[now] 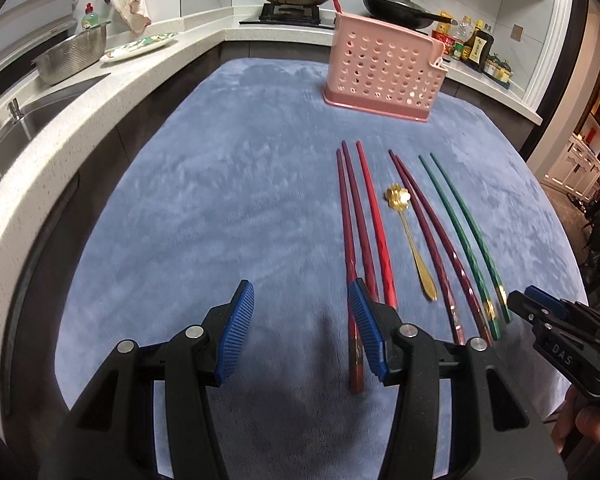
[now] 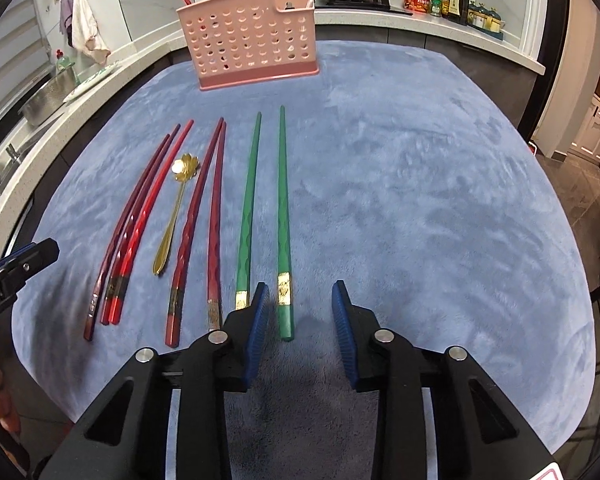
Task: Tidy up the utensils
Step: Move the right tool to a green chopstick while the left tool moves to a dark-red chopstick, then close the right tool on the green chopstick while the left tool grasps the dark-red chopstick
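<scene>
Left gripper spread, right gripper spread around a green chopstick, pink caddy far on the surface

Even indoor light from overhead, soft dark shadows on the blue cloth beneath the fingers, strong fisheye bending, black vignette at corners, mostly sharp.

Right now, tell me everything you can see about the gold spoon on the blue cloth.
The gold spoon is a small, shiny, metal-looking teaspoon with a flower-shaped bowl and a slim handle that widens to a pointed end. It lies flat on the blue cloth, bowl toward the pink holder, handle toward the cameras. It sits between two groups of red chopsticks, not clearly touching either. No claw touches it.
</scene>
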Motion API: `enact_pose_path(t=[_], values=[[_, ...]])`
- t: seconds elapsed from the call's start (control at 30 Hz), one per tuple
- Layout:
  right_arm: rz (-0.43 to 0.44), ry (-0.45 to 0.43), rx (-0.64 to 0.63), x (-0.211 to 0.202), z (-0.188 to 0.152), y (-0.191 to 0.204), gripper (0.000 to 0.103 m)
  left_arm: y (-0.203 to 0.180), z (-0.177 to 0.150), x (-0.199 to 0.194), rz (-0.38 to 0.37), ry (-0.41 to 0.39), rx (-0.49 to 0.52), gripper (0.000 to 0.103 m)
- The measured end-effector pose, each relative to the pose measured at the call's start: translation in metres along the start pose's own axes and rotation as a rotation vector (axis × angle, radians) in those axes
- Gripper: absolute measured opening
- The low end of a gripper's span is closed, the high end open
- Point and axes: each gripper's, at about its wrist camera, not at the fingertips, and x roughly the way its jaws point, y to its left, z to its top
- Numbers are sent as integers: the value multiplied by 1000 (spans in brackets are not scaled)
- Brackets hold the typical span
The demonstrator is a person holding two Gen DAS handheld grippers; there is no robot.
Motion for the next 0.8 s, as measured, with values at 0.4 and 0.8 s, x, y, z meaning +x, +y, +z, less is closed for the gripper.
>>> enact_pose_path(t=[0.4,0.8], values=[[-1,22,-12,11,-4,5,18,-3,-10,7,-8,33,6,48],[-15,10,-33,6,-8,5,7,-7,-18,11,-38,62,6,51]])
